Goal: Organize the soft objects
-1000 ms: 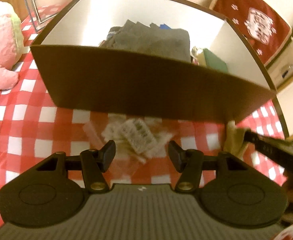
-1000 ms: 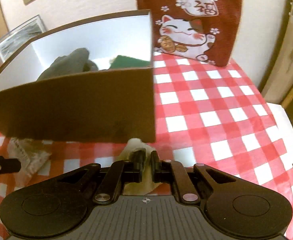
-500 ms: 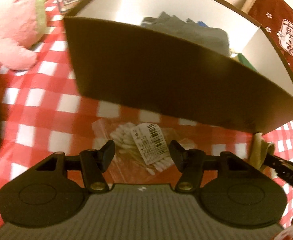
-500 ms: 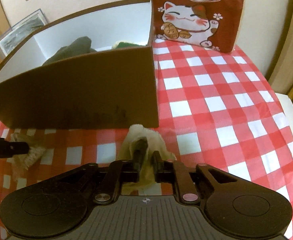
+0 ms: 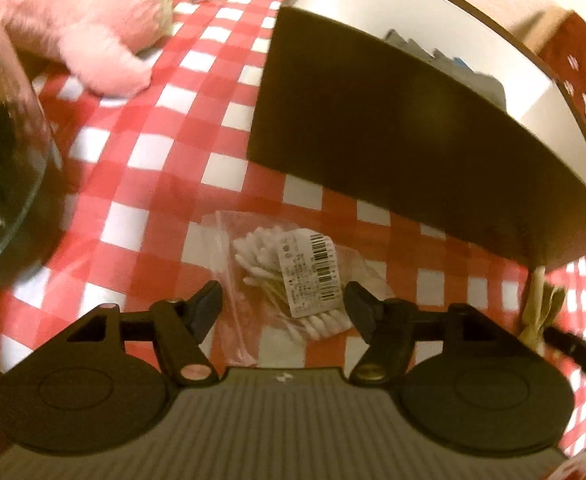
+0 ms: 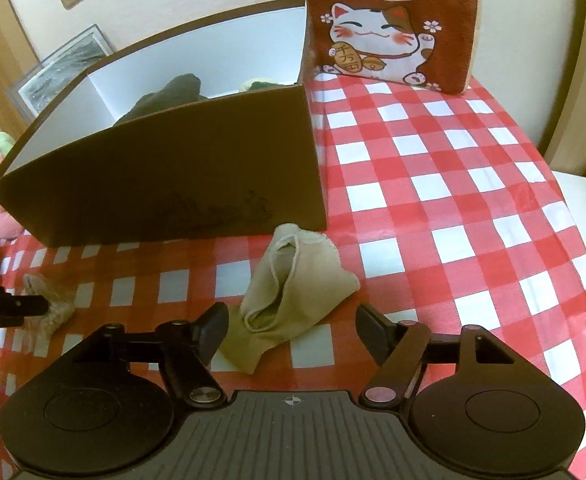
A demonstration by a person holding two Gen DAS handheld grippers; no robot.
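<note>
Both pairs of jaws are opening, and neither has hold of anything. The left gripper (image 5: 283, 300) hangs with its jaws spread wide above a clear bag of cotton swabs (image 5: 293, 280), which lies flat on the desk between the two fingers with nothing pressing on it; a white barcode label sits on top of the bag. The right gripper (image 6: 292, 330) stands over a beige sock (image 6: 293, 292), its jaws parted on either side of it. The left finger looks close to the sock's lower end, though I cannot tell whether it touches. The sock lies crumpled on the red-and-white checked cloth (image 6: 433, 184) that covers the desk, its top end just in front of the near right corner of the brown box (image 6: 181, 184).

The box is brown outside and white inside, and it stands open at the top. Dark grey fabric (image 6: 169, 98) shows above its front wall, with something green beside it. The bag of swabs lies just in front of the same wall, further left along it.

A pink plush toy (image 5: 73, 20) sits on the cloth left of the box, with a framed picture (image 6: 61, 68) leaning on the wall behind. A red hanging with a lucky cat (image 6: 381, 24) hangs at the far edge of the desk.
</note>
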